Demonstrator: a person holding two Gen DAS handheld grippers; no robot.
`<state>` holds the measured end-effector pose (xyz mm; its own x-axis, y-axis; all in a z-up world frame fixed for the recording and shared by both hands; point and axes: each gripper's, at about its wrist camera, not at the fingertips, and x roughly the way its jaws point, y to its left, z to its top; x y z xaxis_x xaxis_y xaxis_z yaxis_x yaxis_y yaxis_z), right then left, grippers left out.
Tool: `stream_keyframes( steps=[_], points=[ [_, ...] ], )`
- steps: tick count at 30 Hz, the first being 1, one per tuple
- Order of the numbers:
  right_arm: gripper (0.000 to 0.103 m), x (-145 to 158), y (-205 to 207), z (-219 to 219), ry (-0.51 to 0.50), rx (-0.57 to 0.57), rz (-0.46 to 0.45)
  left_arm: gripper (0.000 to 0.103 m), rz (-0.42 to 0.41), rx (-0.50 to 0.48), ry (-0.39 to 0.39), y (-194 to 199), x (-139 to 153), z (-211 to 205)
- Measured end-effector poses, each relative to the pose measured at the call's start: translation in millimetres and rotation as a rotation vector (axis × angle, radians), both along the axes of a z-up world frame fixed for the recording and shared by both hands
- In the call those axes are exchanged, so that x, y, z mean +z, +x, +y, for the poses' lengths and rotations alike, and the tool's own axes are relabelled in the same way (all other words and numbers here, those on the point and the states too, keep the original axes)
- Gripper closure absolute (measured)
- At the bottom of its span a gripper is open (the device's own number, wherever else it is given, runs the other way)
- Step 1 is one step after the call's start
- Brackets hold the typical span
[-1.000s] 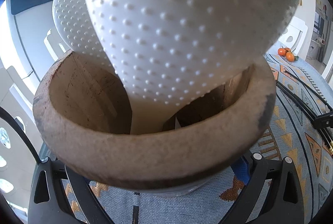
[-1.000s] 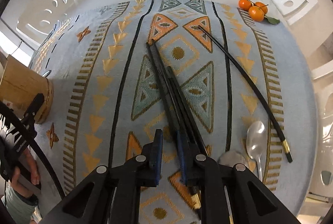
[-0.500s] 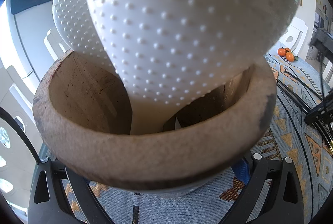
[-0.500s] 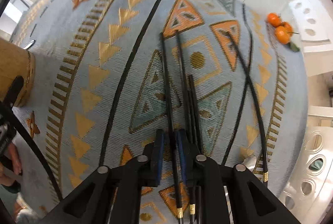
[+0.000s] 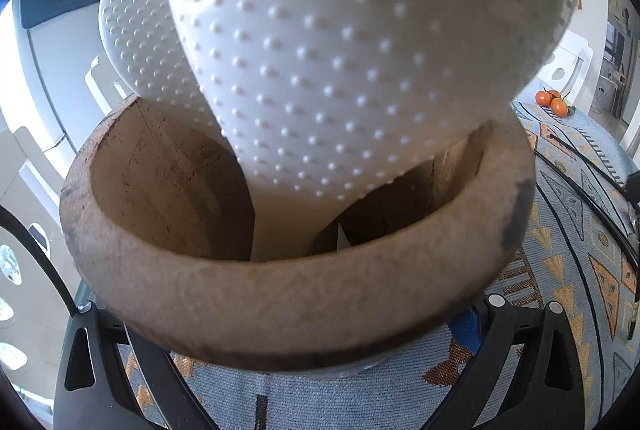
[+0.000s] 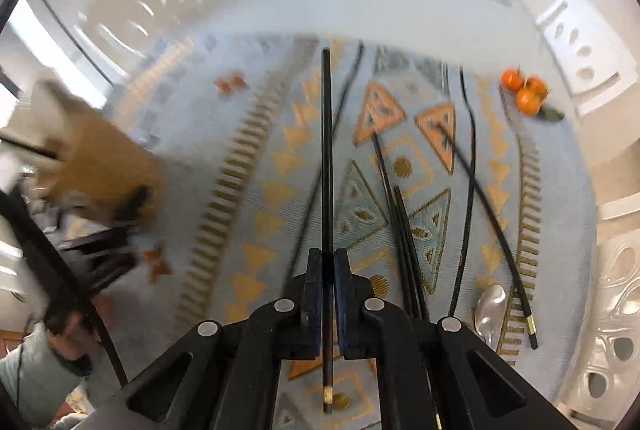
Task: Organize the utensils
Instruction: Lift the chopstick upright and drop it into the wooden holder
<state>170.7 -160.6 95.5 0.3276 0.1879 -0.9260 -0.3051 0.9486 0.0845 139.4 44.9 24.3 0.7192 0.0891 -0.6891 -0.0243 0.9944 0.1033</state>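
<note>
We see the right gripper (image 6: 328, 272), jaws just closing, clamp one black chopstick with a gold end (image 6: 327, 166) lifted above the patterned blue cloth (image 6: 256, 190). Four more chopsticks and one metal spoon (image 6: 490, 304) lie toward its right edge. The left gripper (image 5: 304, 358) grasps the round wooden utensil holder (image 5: 280, 302) holding two white dotted paddles (image 5: 360, 50).

Bench (image 6: 400, 10): white, partly covered by a patterned blue-and-orange woven cloth (image 6: 256, 190). Laid on the cloth: several loose black chopsticks (image 6: 404, 230), a metal spoon (image 6: 490, 304), three oranges (image 6: 526, 92), and a wooden utensil holder (image 5: 304, 310).
</note>
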Motion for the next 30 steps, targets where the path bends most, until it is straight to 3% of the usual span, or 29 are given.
stream_keyframes(
  steps=[5,10,17,20,23,30],
  points=[
    [0.098,41.8,-22.3,-3.3,0.055,-0.06,-0.147,0.002,-0.009,0.002,0.009,-0.8,0.5,-1.9],
    [0.098,119.1,-32.3,2.5,0.122,-0.087,-0.372,0.002,-0.012,0.001,0.004,-2.3,0.7,-3.8],
    [0.098,212.9,-16.9,50.3,0.342,-0.024,-0.589,0.002,-0.013,0.001,0.003,-4.9,1.3,-3.5],
    [0.098,221.2,-14.8,82.5,0.392,0.043,-0.602,0.002,-0.013,0.001,0.001,-5.0,1.4,-3.2],
    [0.098,211.6,-12.5,114.3,0.369,0.11,-0.592,0.002,-0.012,0.002,0.0,-5.6,1.3,-1.6],
    [0.098,169.0,-2.2,146.7,0.399,0.165,-0.462,0.003,-0.012,0.001,-0.001,-6.1,1.5,1.7]
  ],
)
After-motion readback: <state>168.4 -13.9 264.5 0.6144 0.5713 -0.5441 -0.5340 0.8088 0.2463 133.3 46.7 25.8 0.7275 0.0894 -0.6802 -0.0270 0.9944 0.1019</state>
